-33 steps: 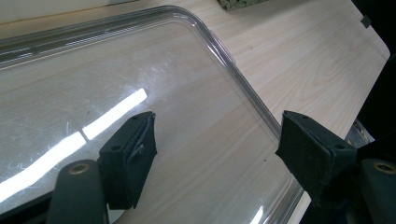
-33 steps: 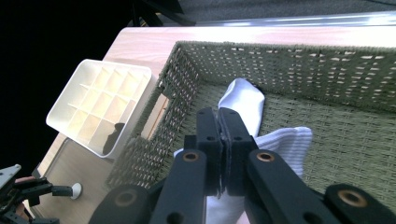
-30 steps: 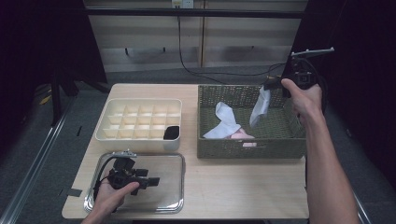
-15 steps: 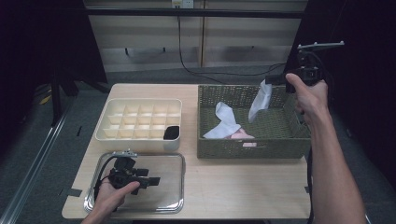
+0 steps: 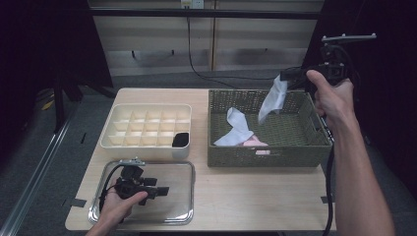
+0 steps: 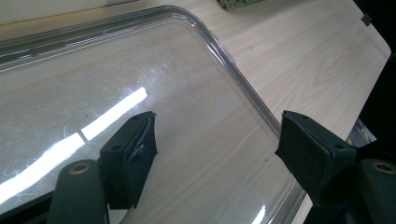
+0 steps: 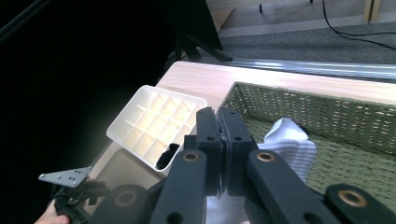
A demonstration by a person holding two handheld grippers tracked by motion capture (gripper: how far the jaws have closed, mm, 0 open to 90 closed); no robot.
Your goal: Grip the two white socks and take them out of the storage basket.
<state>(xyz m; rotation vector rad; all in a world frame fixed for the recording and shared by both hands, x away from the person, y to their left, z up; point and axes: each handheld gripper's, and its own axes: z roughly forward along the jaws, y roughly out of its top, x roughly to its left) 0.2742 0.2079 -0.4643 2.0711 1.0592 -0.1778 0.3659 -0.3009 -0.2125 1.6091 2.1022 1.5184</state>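
So the job looks early on: the right gripper (image 5: 290,76) is clamped tight on a white sock (image 5: 272,100), which dangles above the far right part of the green woven basket (image 5: 268,158), clear of the basket floor. In the right gripper view the jaws press together with white fabric bunched just below them (image 7: 285,147). One dark rolled item (image 5: 181,139) already sits in the near right compartment of the cream divided organizer (image 5: 142,152); the other compartments look empty. Left to do, by my guess: get this sock over to the clear tray (image 5: 184,194) or the organizer, then handle the second white sock (image 5: 237,127) and the pink piece (image 5: 255,143) lying in the basket. The left gripper (image 5: 164,190) rests over the tray at the near left, jaws spread wide with nothing between them, bare tray under them in the left gripper view (image 6: 224,93). Hard to read: the pink piece is mostly blocked by the basket's near wall, so can't tell what it is. Can't tell if the dark item is a sock pair. Where the jaws bite the held sock is hidden behind the jaws themselves.
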